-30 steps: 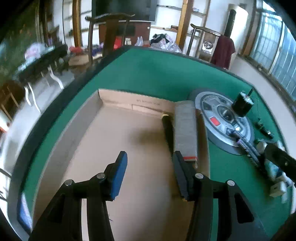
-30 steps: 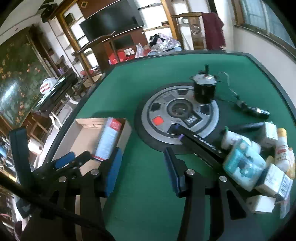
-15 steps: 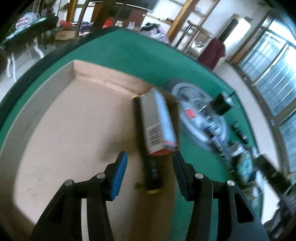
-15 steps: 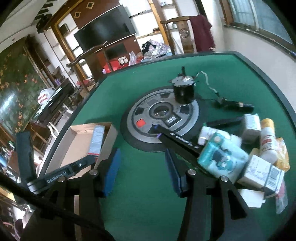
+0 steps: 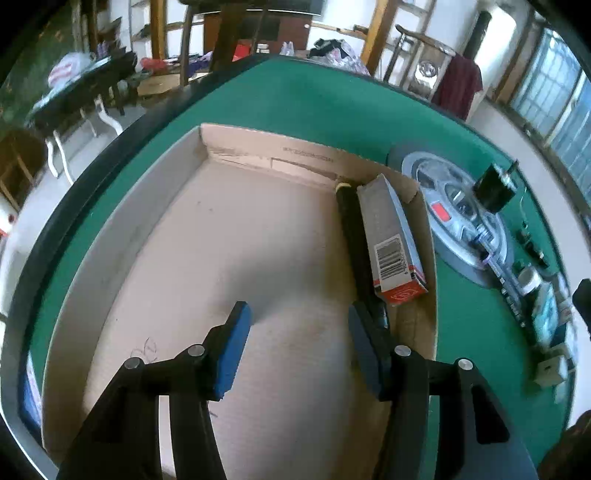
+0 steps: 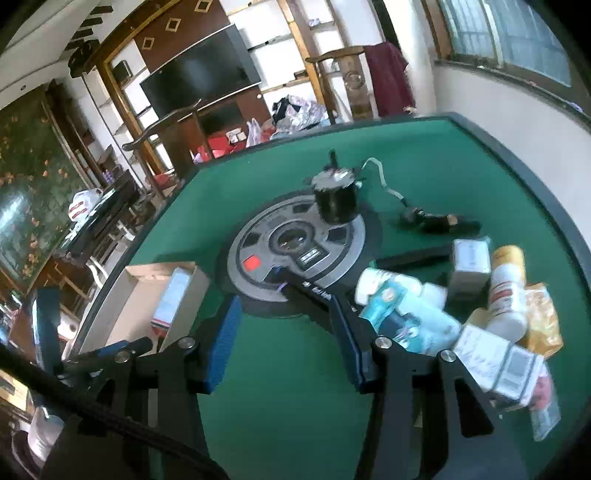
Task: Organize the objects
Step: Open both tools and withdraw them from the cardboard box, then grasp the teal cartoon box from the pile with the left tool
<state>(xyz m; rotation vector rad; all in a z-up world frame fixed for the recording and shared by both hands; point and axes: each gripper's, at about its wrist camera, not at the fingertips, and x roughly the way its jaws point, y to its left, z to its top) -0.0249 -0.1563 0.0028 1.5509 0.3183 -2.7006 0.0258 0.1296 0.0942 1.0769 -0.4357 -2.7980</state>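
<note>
"What did it all rest on?"

"A table [image 6: 461, 155] covered in green felt, with a dark rim. A round grey panel [image 6: 295, 243] sat at its middle, and a small red square [image 6: 252, 263] showed on the panel's near left part."

"And past the table?"

"A dark television [image 6: 199, 79] hung on the far wall between wooden shelves, and a wooden chair [image 6: 162, 123] stood in front of it, to the left. A maroon garment [image 6: 389, 77] hung over another chair at the far right, near the window [image 6: 506, 33]."

"And on the left?"

"A dark green painting [image 6: 29, 177] with orange flowers covered that wall. A white bag [image 6: 83, 203] with red stripes lay on dark furniture near it."
</note>
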